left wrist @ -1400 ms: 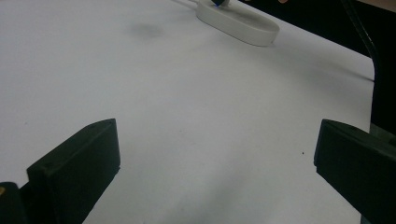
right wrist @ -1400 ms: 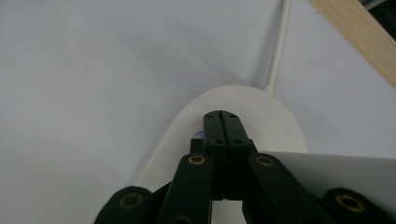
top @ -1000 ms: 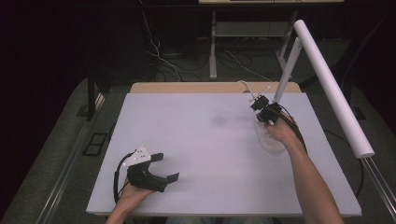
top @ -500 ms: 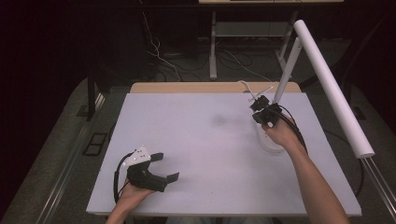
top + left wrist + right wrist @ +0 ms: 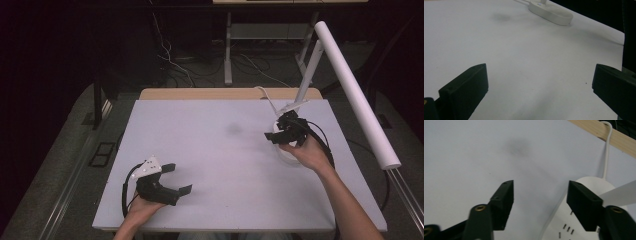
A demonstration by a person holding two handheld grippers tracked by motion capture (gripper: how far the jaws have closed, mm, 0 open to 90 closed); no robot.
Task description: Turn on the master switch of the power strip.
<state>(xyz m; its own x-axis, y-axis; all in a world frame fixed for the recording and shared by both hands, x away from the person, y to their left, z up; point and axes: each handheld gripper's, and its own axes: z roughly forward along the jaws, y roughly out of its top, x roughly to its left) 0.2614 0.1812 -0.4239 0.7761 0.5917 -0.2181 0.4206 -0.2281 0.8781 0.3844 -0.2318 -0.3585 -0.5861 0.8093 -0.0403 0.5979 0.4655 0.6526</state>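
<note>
We saw the left claw (image 5: pixel 172 179) resting low on the white desk (image 5: pixel 220 165) at about seven o'clock, its jaws spread wide with nothing between them. The right claw (image 5: pixel 274 135) hung at about two o'clock, jaws parted and empty, just over the near-left edge of the white lamp base (image 5: pixel 584 225). From that base a white cord (image 5: pixel 607 150) ran off over the desk's wooden far edge (image 5: pixel 200 93). A faint dark smudge (image 5: pixel 234 128) marked the desk near its centre.

Both forearms are showing bare, no sleeves. Left gripper (image 5: pixel 172 178) is wearing a white top plate, black looping cable; right gripper (image 5: pixel 278 135) is showing brass-coloured screw inserts.
</note>
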